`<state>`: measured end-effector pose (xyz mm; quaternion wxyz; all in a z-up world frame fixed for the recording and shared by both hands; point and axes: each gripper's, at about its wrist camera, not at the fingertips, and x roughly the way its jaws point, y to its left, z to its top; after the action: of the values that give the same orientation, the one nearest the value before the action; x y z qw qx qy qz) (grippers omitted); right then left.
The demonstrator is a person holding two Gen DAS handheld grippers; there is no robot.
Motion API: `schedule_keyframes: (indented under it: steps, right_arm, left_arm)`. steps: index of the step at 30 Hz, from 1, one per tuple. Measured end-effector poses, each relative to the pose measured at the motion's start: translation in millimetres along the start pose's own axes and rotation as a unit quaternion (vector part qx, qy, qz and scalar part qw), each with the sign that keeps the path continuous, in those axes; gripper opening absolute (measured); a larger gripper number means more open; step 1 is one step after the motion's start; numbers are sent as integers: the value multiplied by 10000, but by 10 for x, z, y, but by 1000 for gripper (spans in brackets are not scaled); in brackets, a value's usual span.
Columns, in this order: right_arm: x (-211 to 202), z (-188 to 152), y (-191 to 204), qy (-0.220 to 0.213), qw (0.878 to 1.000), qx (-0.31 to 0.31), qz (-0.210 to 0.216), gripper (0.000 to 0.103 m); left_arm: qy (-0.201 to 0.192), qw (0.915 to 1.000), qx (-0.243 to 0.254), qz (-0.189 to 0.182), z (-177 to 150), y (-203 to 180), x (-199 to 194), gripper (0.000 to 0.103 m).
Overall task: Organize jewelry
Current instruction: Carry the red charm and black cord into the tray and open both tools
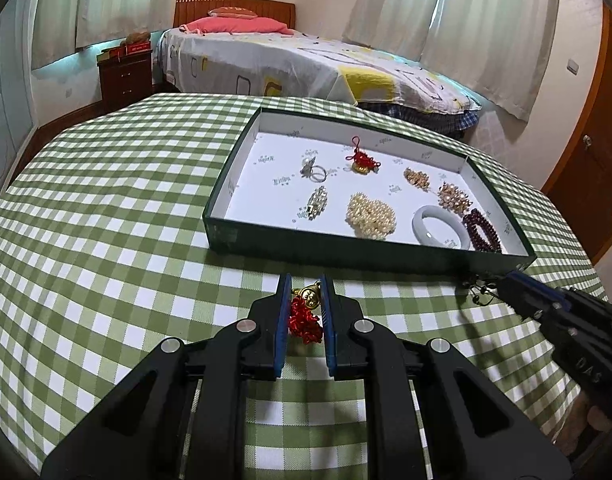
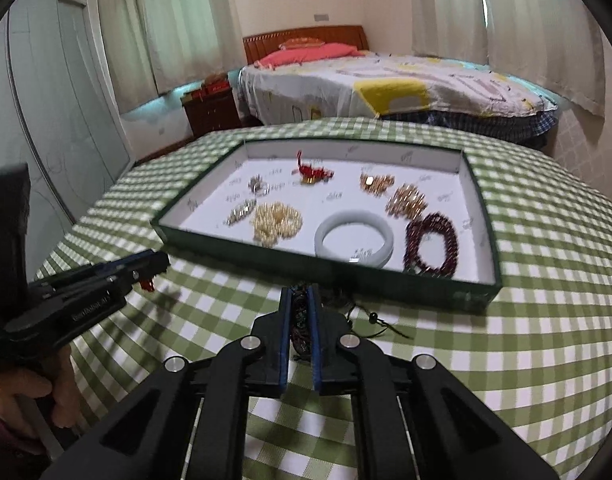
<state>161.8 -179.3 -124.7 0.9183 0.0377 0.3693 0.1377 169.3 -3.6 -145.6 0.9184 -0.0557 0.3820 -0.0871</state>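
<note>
The left gripper is clamped on a red knotted charm with a gold bell, lifted just short of the tray's near wall, probably to join its twin inside. The green tray gathers the pieces in loose rows. The right gripper pinches a dark beaded bracelet, its cords trailing onto the checked cloth, near the garnet-coloured bracelet.

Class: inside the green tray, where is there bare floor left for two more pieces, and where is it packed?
Tray: bare along the left wall and the far right corner beyond the gold clusters. Packed along the near wall: pearls, bangle, garnet beads.
</note>
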Motion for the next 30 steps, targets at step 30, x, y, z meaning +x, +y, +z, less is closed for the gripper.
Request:
schedule_keyframes:
  steps: [30]
  right_arm:
    - [-470,594,-42,-1101,9939,-10,-92,9]
  left_arm:
    - [-868,9957,193,-269,563,-272,-387,15]
